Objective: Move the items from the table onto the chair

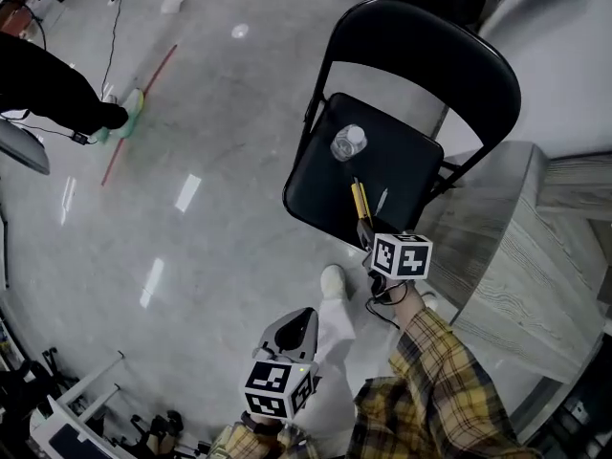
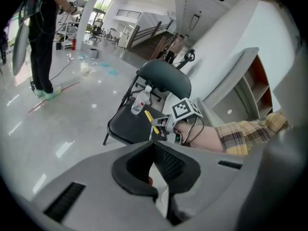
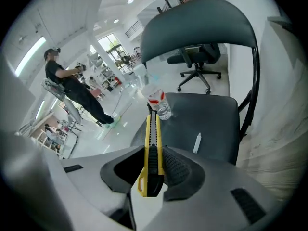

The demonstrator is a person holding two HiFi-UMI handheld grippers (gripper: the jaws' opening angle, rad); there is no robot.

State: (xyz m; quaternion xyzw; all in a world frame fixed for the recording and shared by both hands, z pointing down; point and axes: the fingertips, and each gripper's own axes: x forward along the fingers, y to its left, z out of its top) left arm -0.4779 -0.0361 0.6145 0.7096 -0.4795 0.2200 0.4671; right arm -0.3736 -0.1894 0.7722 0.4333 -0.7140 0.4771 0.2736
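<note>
Placement onto chair, judged close to release: yellow utility knife (image 3: 153, 138) clamped lengthwise between pads of right tool (image 3: 153, 170), blade end pointing over front edge of chair seat (image 1: 406, 165). Already on seat, clear bottle (image 1: 349, 142) lying toward back edge and small white stick (image 1: 382, 200) near knife; table (image 1: 507, 256) just beside chair; left tool (image 2: 154, 165) closed on nothing, low and apart from seat. Likely trouble from letting go too close to front edge or while tilted: knife sliding off onto floor, or nudging bottle into a roll.

The utility knife (image 3: 153, 143) is yellow and black; the chair (image 1: 402, 161), black.
</note>
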